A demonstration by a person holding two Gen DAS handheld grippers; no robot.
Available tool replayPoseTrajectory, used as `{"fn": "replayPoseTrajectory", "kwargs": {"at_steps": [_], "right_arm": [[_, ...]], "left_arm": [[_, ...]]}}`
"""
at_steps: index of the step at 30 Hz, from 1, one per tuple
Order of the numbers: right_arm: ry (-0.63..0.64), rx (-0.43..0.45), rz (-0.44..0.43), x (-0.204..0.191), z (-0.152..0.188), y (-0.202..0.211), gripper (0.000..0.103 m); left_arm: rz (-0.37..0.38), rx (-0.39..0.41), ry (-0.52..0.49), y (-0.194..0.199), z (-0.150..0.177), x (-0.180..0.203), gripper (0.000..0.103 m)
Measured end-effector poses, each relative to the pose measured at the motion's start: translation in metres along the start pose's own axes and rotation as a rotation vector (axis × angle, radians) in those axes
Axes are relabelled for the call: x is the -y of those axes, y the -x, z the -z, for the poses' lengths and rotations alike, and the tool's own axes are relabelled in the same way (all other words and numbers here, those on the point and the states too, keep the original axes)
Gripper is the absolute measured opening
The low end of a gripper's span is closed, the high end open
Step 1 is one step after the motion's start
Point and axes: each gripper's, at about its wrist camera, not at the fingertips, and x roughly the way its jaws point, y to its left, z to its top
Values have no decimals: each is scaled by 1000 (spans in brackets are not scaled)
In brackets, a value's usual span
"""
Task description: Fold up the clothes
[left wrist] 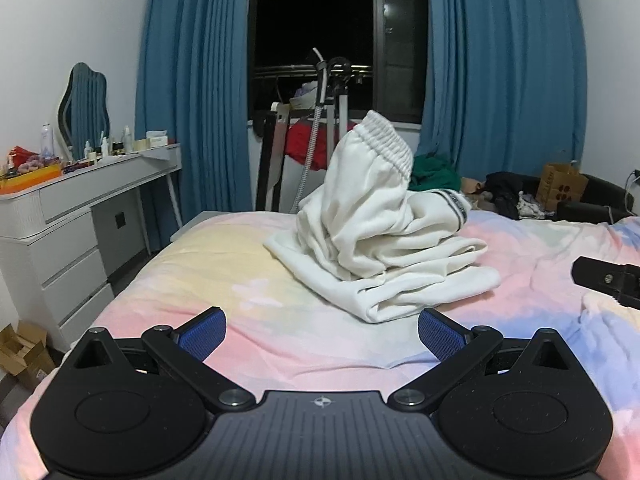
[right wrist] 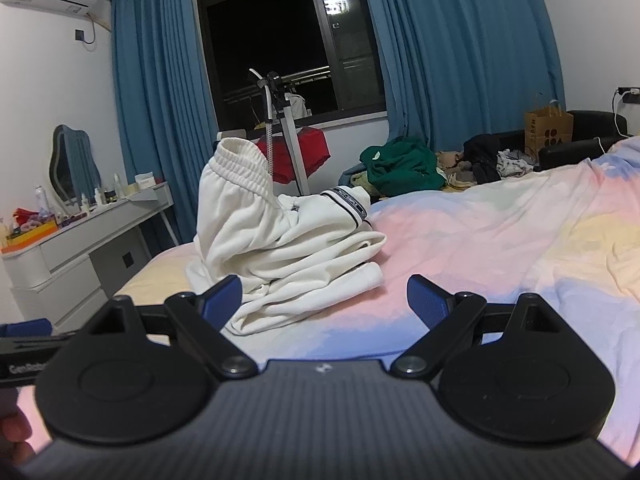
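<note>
Looking across the pastel bedspread (left wrist: 208,264), we see the white garment (left wrist: 384,248) heaped near its middle, at twelve o'clock from both tools, one elastic cuff (left wrist: 386,142) standing upright and a striped waistband (left wrist: 456,204) slumped at two o'clock of the pile. We judge the folding not yet begun on this piece: it needs spreading flat first. Our left gripper (left wrist: 322,336) hovers with jaws wide and nothing between them; our right gripper (right wrist: 324,300) likewise gapes empty, its left pad just beside the cloth's near edge. Next we should reach forward, pinch two edges and draw them apart.
</note>
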Motion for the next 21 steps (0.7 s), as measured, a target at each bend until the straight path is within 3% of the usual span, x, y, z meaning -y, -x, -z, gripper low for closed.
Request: {"fn": "replayPoseTrajectory", "kwargs": {"at_steps": [21], "right_arm": [[-11, -2, -12, 1, -3, 3, 91]], "left_arm": [[19, 18, 34, 0, 5, -9, 103]]}}
